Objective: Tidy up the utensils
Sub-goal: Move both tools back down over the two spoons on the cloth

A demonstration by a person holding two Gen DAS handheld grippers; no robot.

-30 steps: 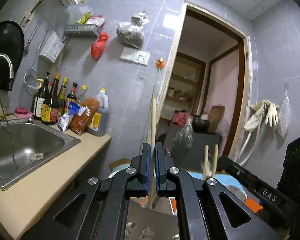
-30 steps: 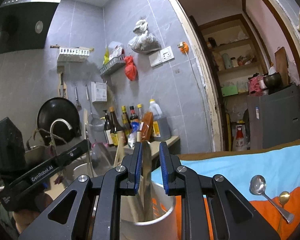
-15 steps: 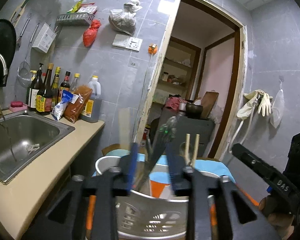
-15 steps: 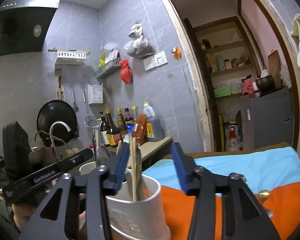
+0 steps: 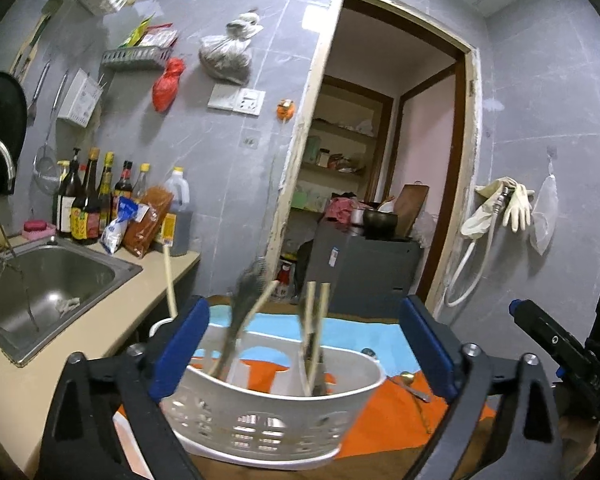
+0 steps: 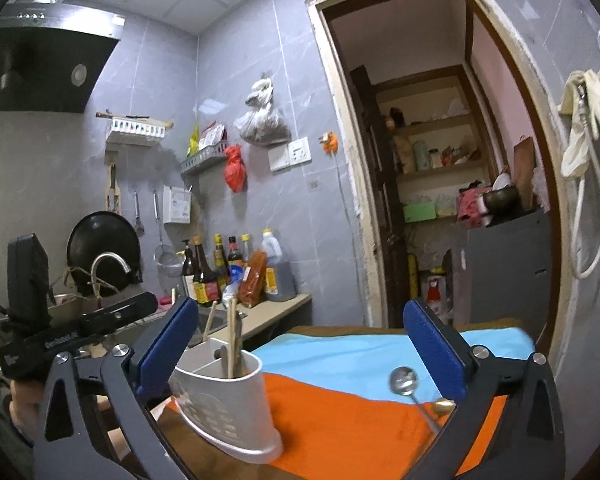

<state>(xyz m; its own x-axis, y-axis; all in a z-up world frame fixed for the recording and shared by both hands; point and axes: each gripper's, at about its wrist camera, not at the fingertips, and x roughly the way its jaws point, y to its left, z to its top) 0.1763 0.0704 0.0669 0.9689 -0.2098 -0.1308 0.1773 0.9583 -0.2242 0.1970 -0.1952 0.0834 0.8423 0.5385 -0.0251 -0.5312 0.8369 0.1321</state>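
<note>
A white perforated utensil holder [image 5: 268,420] stands on the orange and blue cloth [image 6: 340,408]. It holds wooden chopsticks [image 5: 314,336], a metal spoon [image 5: 244,300] and a pale wooden utensil [image 5: 168,276]. My left gripper [image 5: 304,352] is open and empty, its jaws wide on either side of the holder. My right gripper [image 6: 312,356] is open and empty, to the right of the holder [image 6: 228,408]. A silver spoon [image 6: 408,388] and a gold spoon [image 6: 444,406] lie on the cloth between the right jaws.
A steel sink [image 5: 40,292] sits in the beige counter [image 5: 28,380] at left, with sauce bottles [image 5: 96,204] at its back. An open doorway [image 5: 380,184] leads to a pantry with a grey cabinet [image 5: 368,272]. The left gripper's body [image 6: 60,336] shows left of the holder.
Both grippers opened, let go of the utensils they held in the holder, and drew back. The utensils now stand loose in the holder.
</note>
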